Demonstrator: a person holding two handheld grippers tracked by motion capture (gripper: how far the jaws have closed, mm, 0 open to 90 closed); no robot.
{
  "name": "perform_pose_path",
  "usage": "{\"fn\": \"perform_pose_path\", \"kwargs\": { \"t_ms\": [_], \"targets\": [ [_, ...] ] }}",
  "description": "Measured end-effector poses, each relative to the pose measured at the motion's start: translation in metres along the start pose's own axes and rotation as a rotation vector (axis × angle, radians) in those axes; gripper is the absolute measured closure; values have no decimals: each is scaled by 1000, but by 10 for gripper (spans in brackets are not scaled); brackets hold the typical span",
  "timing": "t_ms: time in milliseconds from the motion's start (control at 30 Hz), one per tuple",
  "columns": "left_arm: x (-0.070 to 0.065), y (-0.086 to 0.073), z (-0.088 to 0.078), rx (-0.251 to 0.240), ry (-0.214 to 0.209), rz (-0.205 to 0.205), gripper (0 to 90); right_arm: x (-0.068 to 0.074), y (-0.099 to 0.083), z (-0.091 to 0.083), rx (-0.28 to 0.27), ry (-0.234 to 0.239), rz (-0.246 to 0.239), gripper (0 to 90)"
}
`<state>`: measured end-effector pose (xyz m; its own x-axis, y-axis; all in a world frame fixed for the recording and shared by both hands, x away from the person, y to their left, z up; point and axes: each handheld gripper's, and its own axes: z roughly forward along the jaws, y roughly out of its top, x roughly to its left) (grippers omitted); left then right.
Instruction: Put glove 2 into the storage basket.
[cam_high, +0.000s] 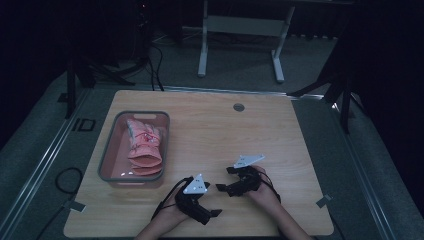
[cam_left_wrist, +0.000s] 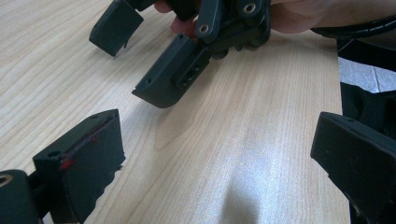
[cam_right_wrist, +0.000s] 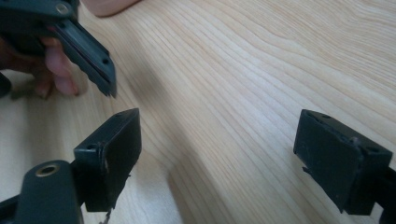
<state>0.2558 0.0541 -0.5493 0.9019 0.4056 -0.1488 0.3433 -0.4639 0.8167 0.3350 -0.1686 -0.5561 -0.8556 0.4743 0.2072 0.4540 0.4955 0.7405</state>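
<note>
My left gripper lies low over the wooden table near its front edge, open, with nothing between its jaws. In the left gripper view, my left gripper spans bare wood, and my right gripper hovers just ahead of it. My right gripper sits a little farther in, pointing left, also open and empty. The right gripper view has my right gripper wide over bare tabletop, with one finger of the left gripper and a hand at upper left.
A grey basket stands at the table's left side and holds pink gloves. A round cable grommet is set near the far edge. A white-legged frame and dark tripod legs stand on the floor beyond.
</note>
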Motion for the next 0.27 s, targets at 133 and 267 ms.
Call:
{"fn": "perform_pose_path", "kwargs": {
  "t_ms": [133,267],
  "targets": [
    [-1,-1,-1,-2,-3,-1,27,0,-1,0,0,-9,-12,150],
    [-1,-1,-1,-1,6,10,27,-1,-1,0,-4,-14,-11,149]
  ]
}}
